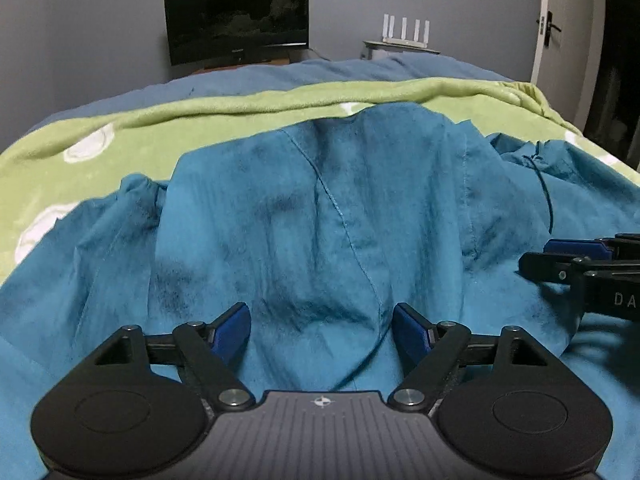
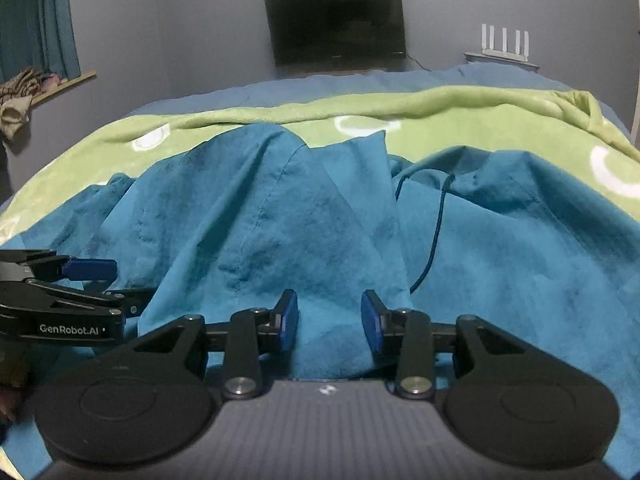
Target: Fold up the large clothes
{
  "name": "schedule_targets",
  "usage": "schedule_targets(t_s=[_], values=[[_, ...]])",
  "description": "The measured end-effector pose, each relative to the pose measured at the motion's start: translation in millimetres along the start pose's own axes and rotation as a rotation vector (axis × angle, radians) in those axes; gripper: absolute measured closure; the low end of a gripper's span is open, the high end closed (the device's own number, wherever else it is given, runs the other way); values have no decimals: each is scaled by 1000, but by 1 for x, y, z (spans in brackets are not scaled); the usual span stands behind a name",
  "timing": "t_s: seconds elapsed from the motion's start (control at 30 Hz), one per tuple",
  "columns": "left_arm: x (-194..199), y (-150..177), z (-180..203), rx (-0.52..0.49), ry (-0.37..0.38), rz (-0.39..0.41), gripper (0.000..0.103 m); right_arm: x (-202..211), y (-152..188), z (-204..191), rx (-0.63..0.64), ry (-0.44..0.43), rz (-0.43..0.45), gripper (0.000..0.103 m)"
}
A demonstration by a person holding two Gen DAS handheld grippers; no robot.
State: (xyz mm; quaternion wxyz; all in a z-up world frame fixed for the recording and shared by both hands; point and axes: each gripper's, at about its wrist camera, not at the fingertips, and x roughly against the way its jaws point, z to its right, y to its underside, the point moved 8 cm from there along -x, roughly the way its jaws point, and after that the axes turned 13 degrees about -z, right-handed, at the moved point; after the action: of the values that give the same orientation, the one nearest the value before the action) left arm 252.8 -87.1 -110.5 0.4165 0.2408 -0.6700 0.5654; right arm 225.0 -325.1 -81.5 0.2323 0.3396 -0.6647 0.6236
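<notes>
Bed with green blanket (image 1: 200, 120) carries the teal jacket (image 1: 320, 208), crumpled, centre. Left gripper (image 1: 322, 326) fingers wide apart, empty; right gripper (image 2: 330, 320) at 3 o'clock, fingers part-open over a fold, not clamped. Step: regrasping; next needs hem edges pinched.

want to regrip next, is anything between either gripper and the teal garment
Nothing visible. The left gripper and right gripper both hang open directly over the teal garment, with cloth between the pads. Only its own dark drawstring lies on it, right of the right gripper.
</notes>
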Motion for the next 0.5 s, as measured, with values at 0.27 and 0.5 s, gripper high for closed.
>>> schedule_targets(t_s=[0.27, 0.5], values=[[50, -5, -55, 108, 41, 110, 14, 50, -31, 28, -132, -48, 227, 56], [58, -14, -110, 243, -22, 85, 14, 47, -31, 50, -195, -38, 240, 54]])
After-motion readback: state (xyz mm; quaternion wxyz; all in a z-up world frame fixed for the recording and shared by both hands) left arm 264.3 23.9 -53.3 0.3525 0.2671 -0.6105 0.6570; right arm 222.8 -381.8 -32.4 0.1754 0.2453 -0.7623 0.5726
